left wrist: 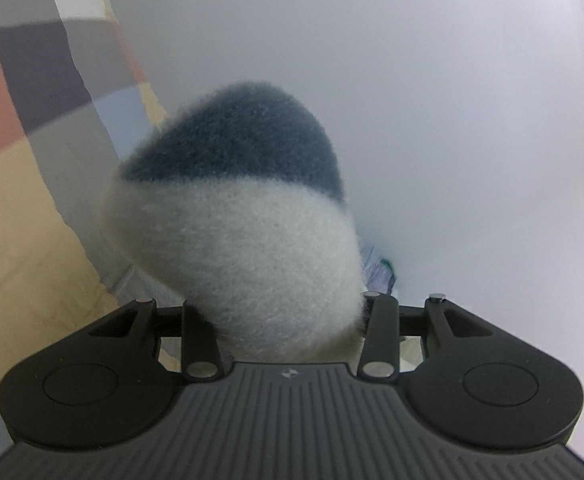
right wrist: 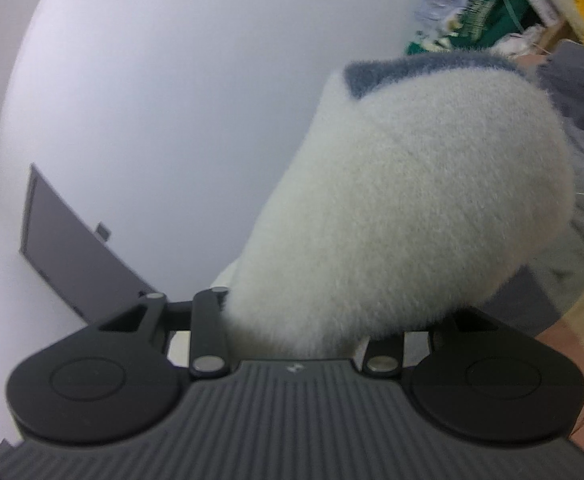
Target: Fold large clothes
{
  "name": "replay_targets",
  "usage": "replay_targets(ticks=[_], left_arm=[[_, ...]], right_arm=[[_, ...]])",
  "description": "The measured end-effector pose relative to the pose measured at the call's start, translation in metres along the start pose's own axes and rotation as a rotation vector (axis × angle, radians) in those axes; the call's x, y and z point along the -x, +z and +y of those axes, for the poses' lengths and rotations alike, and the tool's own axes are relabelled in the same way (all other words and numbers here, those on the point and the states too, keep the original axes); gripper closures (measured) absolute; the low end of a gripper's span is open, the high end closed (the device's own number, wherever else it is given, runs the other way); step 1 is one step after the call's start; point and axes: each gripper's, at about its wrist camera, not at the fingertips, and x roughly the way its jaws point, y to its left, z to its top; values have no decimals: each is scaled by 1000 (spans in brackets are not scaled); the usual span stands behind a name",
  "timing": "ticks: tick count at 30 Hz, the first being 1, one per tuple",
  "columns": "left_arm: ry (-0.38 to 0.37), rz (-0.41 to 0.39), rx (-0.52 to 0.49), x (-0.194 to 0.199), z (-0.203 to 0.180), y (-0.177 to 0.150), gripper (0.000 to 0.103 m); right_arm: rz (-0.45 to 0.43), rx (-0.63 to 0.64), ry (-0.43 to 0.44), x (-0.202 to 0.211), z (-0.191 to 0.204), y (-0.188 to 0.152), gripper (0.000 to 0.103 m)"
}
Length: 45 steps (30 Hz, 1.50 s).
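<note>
A fluffy fleece garment, white with a dark blue-grey band point(left wrist: 232, 220), bulges up out of my left gripper point(left wrist: 288, 320) and hides its fingers. The left jaws are closed on this bunched fleece, held up in front of a pale wall. In the right wrist view another fold of the same white fleece point(right wrist: 411, 184), with a thin blue-grey edge on top, rises from my right gripper point(right wrist: 295, 320). Those fingers are covered too, and the right jaws are closed on the cloth. Only the black linkages and ribbed body of each gripper show.
A patchwork quilt point(left wrist: 32, 64) and yellow bedding point(left wrist: 16, 240) lie at the left. A dark flat panel point(right wrist: 64, 240) leans against the white wall. Green and yellow clutter point(right wrist: 487, 12) sits at the top right, beside a grey sleeve point(right wrist: 575, 92).
</note>
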Motion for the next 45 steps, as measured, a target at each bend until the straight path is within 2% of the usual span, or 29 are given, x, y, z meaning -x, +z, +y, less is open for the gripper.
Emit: replay_targets(ticks=[6,10,13,16,20,25,29,32,35,37,40,45], left_arm=[[65,75,-7,-79,30,-18,56],[112,99,-79,-112,53,-35,56],[144,136,-74,-132,80,-44,56],[173,154,-86,-136,102,-51,56],[169,179,-8,-141,141,-58,53],[162,212,34,-143,159,-63,40],[195,234,7,-135,144,-63,25],[251,257,-54,-122,126,-66,18],[302,275,-140,-102,106,-70,18],[334,277,-218,-85,90,-74,18],[339,229,-337,-54,53,-76,18],[294,209,-470,-6,-8,-78,18]], right_arm=[[11,-57,-72,-12,-67,-3,58],[49,-93,-121,-25,-109,-15,58],[73,-124,-159,-35,-135,-28,58],[105,-163,-184,-41,-158,-49,58],[107,-157,-202,-40,-174,-73,52],[107,-214,-224,-43,-193,-78,36],[131,-257,-266,-43,-190,-73,31],[150,-288,-313,-29,-183,-73,31],[153,-296,-364,2,-176,-78,29],[161,-285,-364,22,-168,-78,27],[159,-224,-388,51,-145,-72,27],[105,-102,-319,95,-78,-59,27]])
